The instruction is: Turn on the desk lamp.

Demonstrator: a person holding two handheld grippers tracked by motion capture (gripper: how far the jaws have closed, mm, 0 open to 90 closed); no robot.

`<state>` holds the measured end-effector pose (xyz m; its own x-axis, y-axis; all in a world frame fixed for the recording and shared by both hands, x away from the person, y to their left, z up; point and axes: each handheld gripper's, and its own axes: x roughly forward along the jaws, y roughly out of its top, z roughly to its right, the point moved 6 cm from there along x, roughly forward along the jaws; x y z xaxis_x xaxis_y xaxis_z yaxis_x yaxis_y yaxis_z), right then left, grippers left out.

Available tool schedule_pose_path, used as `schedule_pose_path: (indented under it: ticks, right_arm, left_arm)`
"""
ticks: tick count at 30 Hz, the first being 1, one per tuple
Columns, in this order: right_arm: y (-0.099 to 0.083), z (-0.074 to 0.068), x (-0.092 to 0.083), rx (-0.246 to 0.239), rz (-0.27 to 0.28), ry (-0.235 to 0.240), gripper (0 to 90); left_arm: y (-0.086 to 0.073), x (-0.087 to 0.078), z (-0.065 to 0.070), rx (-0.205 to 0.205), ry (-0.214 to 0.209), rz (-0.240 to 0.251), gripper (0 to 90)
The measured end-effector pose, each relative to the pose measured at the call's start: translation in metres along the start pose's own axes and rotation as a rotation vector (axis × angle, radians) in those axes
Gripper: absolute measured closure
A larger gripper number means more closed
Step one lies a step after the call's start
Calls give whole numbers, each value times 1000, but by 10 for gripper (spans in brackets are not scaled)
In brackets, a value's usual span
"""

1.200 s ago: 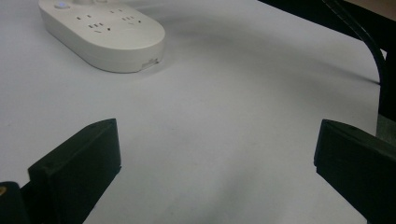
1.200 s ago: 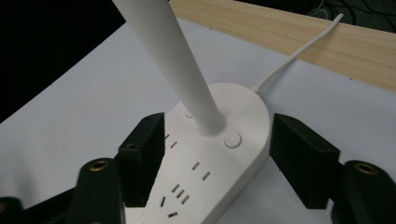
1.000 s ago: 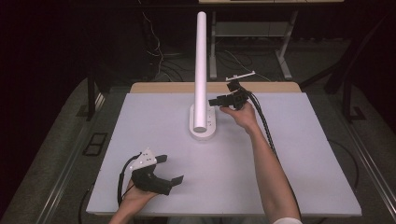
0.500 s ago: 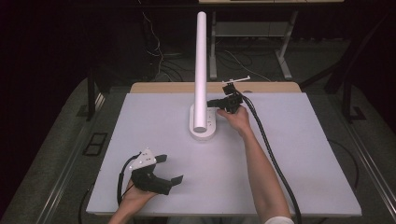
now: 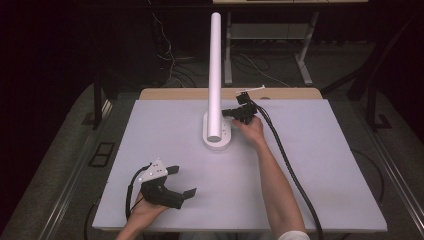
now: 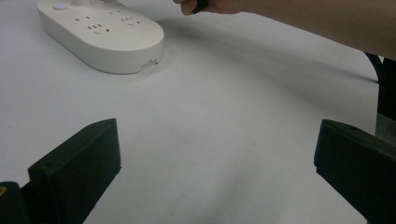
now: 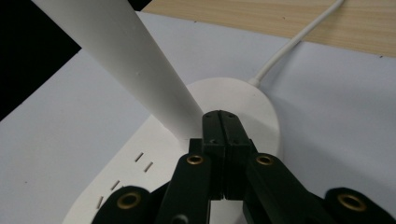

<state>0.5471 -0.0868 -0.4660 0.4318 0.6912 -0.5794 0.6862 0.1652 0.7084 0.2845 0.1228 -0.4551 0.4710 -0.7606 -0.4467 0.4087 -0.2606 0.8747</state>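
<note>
Since half a second ago my right hand-held gripper [image 5: 234, 113] has eased closer to the white post [image 5: 215, 70], while my left hand-held gripper [image 5: 176, 182] has stayed put. Going left to right: the left hand-held gripper sits low at the near left of the pale, matte surface [image 5: 310, 180], cradled in my left hand [image 5: 145, 207], with a grey three-cornered plate on top; in the left gripper view its blocky black jaws stand wide apart over bare surface, holding nothing. Further right, near the far middle, stands the smooth round post, rising from a flat oval white base [image 5: 218, 136] of glossy plastic that carries socket slots and a small lit button [image 6: 59, 6]. A thin white cord [image 7: 294, 42] runs from the base's round end toward the bare wooden strip [image 5: 190, 94] at the far edge. Just right of the post, my right hand [image 5: 250, 131] holds the right hand-held gripper with its tips at the foot of the post; in the right gripper view its black jaws are pressed together with nothing between them, brass-coloured rivets showing on the linkage
</note>
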Motion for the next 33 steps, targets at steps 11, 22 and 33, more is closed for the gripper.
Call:
schedule_pose_path:
  ticks: [11, 22, 33]
  right_arm:
    - [-4, 5, 4, 31, 14, 12, 898]
    - [-8, 5, 5, 59, 48, -2, 900]
    - [-5, 6, 0, 49, 37, -43, 897]
  left_arm:
    - [-1, 1, 0, 3, -1, -10, 0]
    - [-1, 1, 2, 10, -3, -11, 0]
    - [-1, 1, 2, 6, -6, -9, 0]
